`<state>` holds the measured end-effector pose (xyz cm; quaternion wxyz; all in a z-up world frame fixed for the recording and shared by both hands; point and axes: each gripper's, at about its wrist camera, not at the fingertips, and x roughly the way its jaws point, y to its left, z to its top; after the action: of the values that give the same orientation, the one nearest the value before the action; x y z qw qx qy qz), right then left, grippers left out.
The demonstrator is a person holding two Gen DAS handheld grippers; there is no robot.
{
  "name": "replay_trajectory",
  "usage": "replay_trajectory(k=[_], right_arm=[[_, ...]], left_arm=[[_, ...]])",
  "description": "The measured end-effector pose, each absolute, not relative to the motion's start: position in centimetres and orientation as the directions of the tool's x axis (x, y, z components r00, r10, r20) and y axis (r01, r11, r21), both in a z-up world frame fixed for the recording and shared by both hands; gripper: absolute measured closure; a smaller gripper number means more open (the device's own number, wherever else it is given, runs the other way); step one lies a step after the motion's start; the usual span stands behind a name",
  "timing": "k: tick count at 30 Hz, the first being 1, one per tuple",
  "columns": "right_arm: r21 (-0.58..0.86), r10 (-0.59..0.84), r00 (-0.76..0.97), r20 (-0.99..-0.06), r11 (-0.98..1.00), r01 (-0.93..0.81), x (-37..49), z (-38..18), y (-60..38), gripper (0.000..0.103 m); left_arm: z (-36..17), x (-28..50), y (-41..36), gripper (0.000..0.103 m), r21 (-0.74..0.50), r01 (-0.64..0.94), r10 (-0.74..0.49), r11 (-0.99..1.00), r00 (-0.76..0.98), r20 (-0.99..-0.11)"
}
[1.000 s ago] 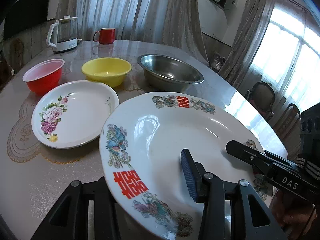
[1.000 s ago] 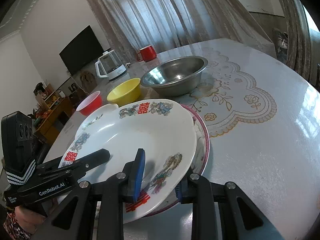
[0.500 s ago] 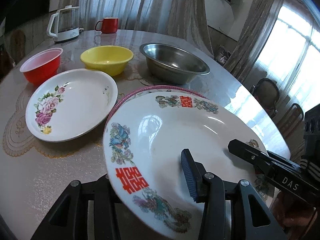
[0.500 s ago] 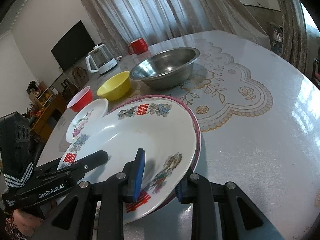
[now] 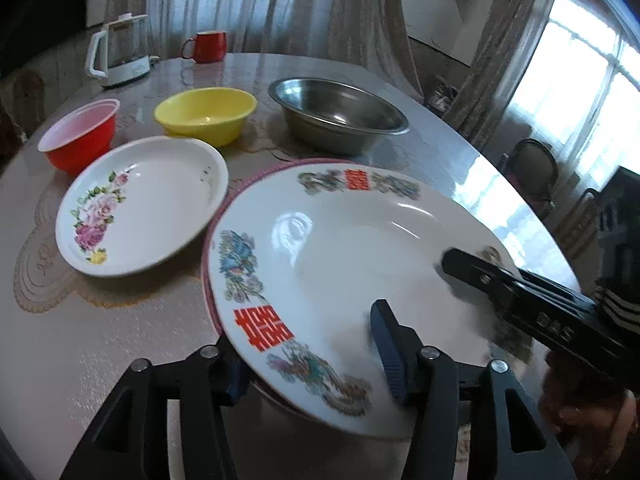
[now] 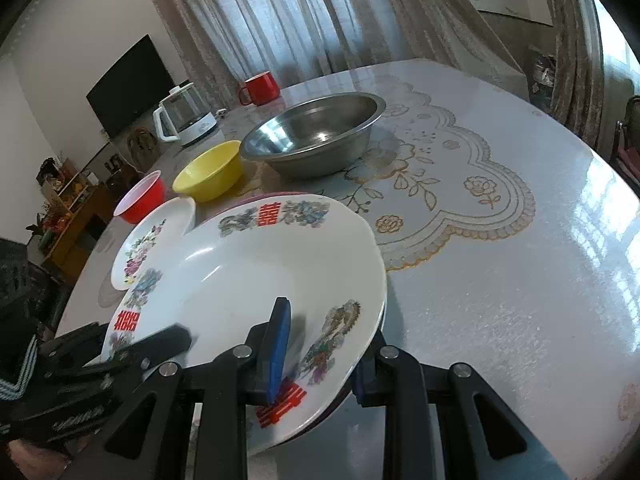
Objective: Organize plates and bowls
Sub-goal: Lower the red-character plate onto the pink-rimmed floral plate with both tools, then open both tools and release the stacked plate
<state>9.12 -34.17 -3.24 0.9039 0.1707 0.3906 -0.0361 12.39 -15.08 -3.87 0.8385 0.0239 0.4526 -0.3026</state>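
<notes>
A large white plate (image 5: 340, 256) with red characters and bird patterns lies on a pink-rimmed plate (image 5: 206, 276), nearly covering it. My left gripper (image 5: 312, 364) straddles the large plate's near rim. Its jaws are opening: one pad hovers over the plate's face and the other sits off the rim's edge. My right gripper (image 6: 320, 360) is shut on the same plate (image 6: 248, 276) at its opposite rim, one blue pad on top and one finger under the edge. A smaller floral plate (image 5: 140, 204) lies to the left on the table.
Behind the plates stand a red bowl (image 5: 80, 136), a yellow bowl (image 5: 206, 114) and a steel bowl (image 5: 340, 112). A kettle (image 5: 120, 52) and a red mug (image 5: 208, 46) are at the far edge. Bare tabletop (image 6: 500, 280) stretches to the right.
The large plate has come down onto the pink-rimmed plate. The left gripper's fingers have spread wider apart around the rim. The right gripper's grip looks the same.
</notes>
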Motion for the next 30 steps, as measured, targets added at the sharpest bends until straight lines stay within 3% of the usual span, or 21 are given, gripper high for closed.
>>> replay_trajectory(k=[3, 13, 17, 30], right_arm=[[0.272, 0.055, 0.692, -0.72, 0.939, 0.208, 9.2, -3.2, -34.2, 0.078], [0.279, 0.048, 0.699, -0.714, 0.934, 0.221, 9.0, -3.3, -34.5, 0.078], [0.278, 0.046, 0.7, -0.713, 0.935, 0.221, 8.8, -3.3, -34.4, 0.078], [0.276, 0.039, 0.7, -0.713, 0.933, 0.229, 8.5, -3.0, -34.0, 0.076]], left_arm=[[-3.5, 11.7, -14.9, 0.04, -0.23, 0.537, -0.487, 0.811, 0.403, -0.775], [-2.5, 10.3, -13.7, 0.04, -0.244, 0.53, -0.495, 0.812, 0.404, -0.769], [-2.6, 9.5, -12.9, 0.028, -0.244, 0.502, -0.477, 0.83, 0.41, -0.777], [-3.6, 9.3, -12.0, 0.028, -0.252, 0.46, -0.462, 0.852, 0.432, -0.775]])
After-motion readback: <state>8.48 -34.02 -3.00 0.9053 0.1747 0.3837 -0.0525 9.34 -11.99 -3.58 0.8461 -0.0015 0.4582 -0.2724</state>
